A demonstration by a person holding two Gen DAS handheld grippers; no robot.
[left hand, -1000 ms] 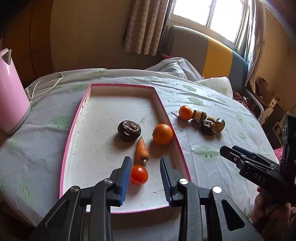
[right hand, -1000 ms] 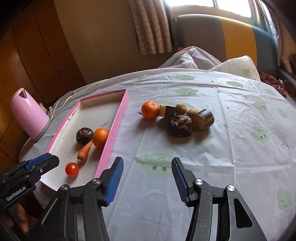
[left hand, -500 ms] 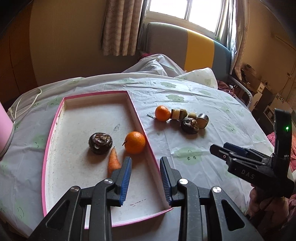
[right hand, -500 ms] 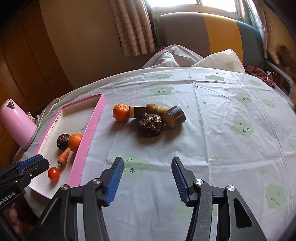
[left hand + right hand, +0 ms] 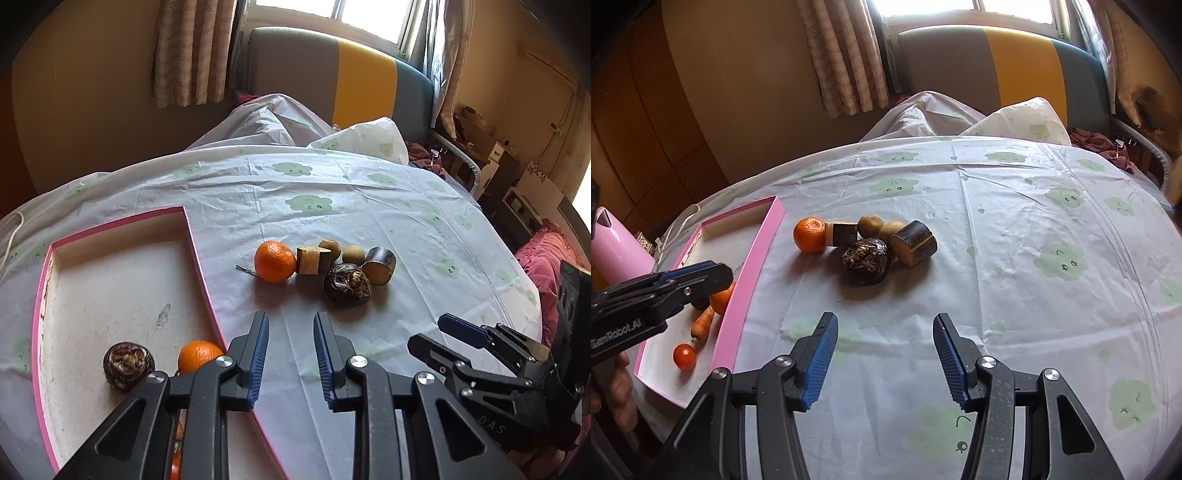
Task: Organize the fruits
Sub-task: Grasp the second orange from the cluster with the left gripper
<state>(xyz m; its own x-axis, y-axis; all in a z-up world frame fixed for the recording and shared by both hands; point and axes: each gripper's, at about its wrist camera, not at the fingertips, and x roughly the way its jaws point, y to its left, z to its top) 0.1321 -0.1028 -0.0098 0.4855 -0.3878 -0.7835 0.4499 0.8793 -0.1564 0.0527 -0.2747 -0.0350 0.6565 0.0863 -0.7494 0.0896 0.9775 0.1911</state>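
A pink-rimmed tray (image 5: pixel 199 258) (image 5: pixel 759 243) lies at the table's left. It holds an orange (image 5: pixel 197 354), a dark round fruit (image 5: pixel 127 365), a carrot (image 5: pixel 701 323) and a small tomato (image 5: pixel 684 356). On the cloth a loose cluster holds an orange (image 5: pixel 275 261) (image 5: pixel 809 234), a dark round fruit (image 5: pixel 347 284) (image 5: pixel 865 260), two cut cylinder pieces (image 5: pixel 378 260) (image 5: pixel 914 243) and two small brown fruits (image 5: pixel 870 225). My left gripper (image 5: pixel 290 354) (image 5: pixel 698 273) is open and empty over the tray's right rim. My right gripper (image 5: pixel 884 358) (image 5: pixel 450 332) is open and empty, short of the cluster.
A pink kettle (image 5: pixel 617 254) stands left of the tray with a white cord. The table carries a white cloth with green cloud prints (image 5: pixel 1060 258). A striped sofa (image 5: pixel 340 81) and curtains stand beyond the far edge. Clutter sits at the right.
My left gripper has swung right, from over the tomato in the tray to the tray's right rim, facing the loose cluster. My right gripper has moved forward toward the cluster. Both stayed open.
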